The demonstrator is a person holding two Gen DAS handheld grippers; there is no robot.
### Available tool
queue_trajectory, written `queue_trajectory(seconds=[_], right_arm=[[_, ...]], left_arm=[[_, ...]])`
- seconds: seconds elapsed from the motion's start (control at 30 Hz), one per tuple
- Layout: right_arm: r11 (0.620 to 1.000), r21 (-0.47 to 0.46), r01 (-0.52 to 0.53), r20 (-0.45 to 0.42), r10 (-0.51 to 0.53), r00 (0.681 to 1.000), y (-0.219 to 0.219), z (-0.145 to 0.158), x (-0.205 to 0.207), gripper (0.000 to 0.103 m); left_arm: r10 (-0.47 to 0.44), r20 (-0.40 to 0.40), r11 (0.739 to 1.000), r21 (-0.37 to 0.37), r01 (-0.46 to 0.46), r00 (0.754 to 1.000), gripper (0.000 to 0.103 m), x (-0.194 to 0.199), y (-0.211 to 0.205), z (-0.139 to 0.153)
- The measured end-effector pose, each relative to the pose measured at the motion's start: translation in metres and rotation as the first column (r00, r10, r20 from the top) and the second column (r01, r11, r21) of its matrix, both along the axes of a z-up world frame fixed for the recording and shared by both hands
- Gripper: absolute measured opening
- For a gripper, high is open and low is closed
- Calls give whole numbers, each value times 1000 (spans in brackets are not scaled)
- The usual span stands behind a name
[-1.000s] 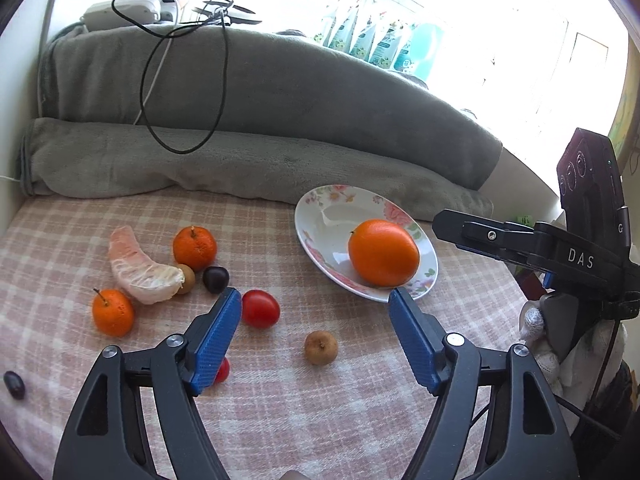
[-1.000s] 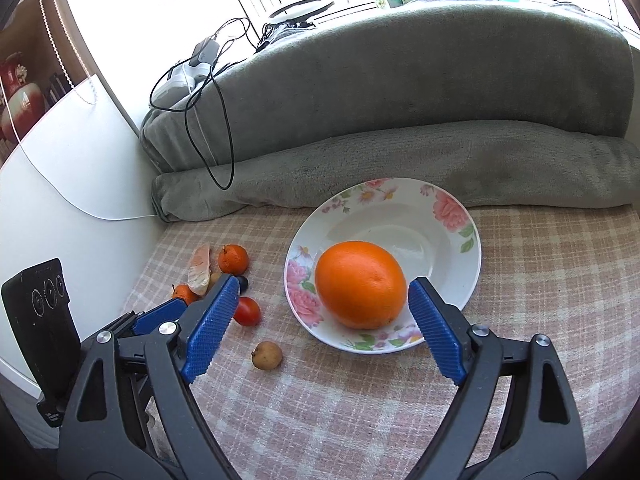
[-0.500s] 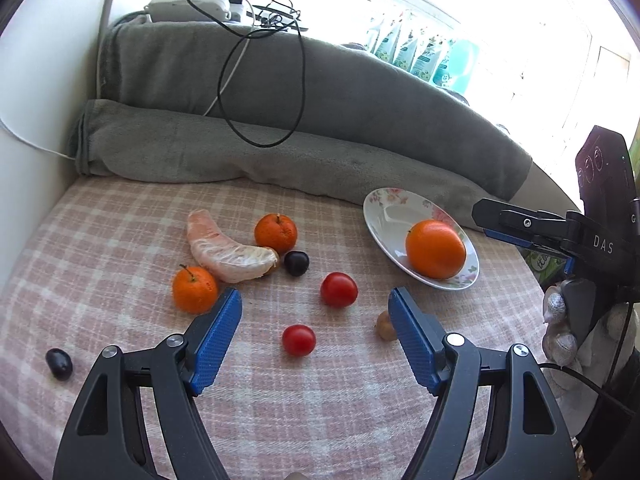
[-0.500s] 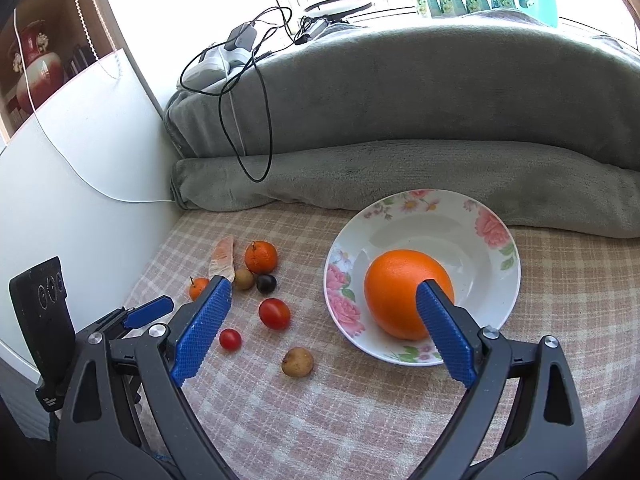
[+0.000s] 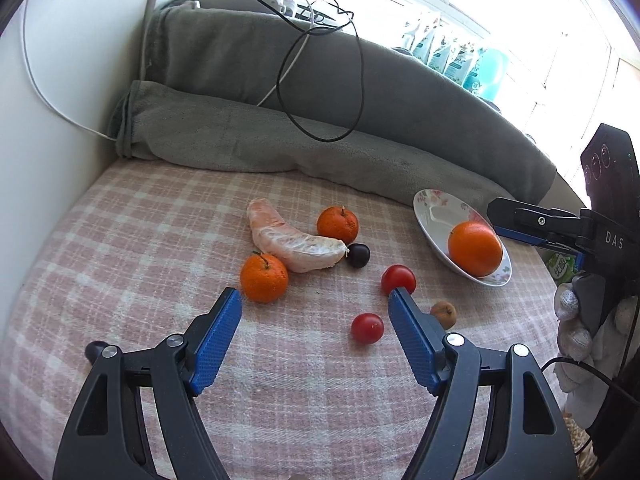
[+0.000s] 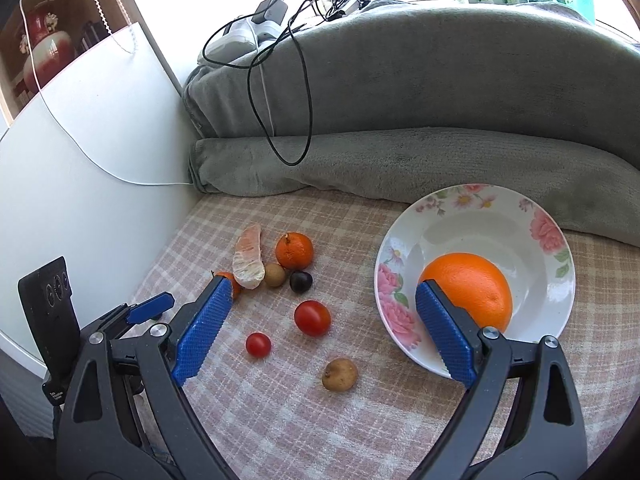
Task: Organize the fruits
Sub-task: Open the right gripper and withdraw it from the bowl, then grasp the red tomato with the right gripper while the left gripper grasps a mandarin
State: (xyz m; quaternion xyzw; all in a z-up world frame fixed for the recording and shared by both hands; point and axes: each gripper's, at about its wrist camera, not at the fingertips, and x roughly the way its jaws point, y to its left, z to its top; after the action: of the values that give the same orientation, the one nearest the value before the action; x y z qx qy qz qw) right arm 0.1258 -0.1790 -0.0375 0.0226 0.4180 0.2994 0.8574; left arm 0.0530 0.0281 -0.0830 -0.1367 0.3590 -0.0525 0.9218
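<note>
A floral plate (image 6: 552, 236) holds one large orange (image 6: 470, 288); both also show in the left wrist view, the plate (image 5: 430, 210) and the orange (image 5: 475, 248). Loose on the checked cloth lie two mandarins (image 5: 264, 278) (image 5: 338, 224), a peeled pomelo segment (image 5: 292, 242), a dark plum (image 5: 357, 255), two red tomatoes (image 5: 398, 279) (image 5: 367, 328) and a brown longan (image 5: 444, 314). My left gripper (image 5: 316, 304) is open and empty, just short of the near mandarin. My right gripper (image 6: 324, 292) is open and empty above the tomatoes (image 6: 312, 317).
Rolled grey blankets (image 5: 256, 136) line the back, with a black cable (image 5: 320, 80) draped over them. A white wall (image 6: 80, 160) bounds the left side. A second longan (image 6: 275, 275) sits by the pomelo. A small dark fruit (image 5: 95, 348) lies near the left gripper's arm.
Both grippers have swung left, from the plate toward the loose fruit. The left one now has the near mandarin just ahead of its left finger. Both stay open.
</note>
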Motion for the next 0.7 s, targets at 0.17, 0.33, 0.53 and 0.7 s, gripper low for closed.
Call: queue_trajectory(seconds=[0.17,0.33,0.53,0.7], right_arm=[[1000,-20,-23,-18,23,1000,12,-7,3,90],[998,-43,-54,-34,53,998,21,-16,3,81],[992,-77,-102,-59,97,994,35,-28,2,65],[978,-149,-144,-74,134,988,51,-38,0,59]], left_arm=[[8,-22,1000,-5,-8,1000,75,6,7,-8],[15,-37,1000,-17,-15,999,74,10,13,-15],[24,-57,999,-26,-26,998,68,17,20,-21],[31,-85,999,-27,-33,996,61,26,24,-28]])
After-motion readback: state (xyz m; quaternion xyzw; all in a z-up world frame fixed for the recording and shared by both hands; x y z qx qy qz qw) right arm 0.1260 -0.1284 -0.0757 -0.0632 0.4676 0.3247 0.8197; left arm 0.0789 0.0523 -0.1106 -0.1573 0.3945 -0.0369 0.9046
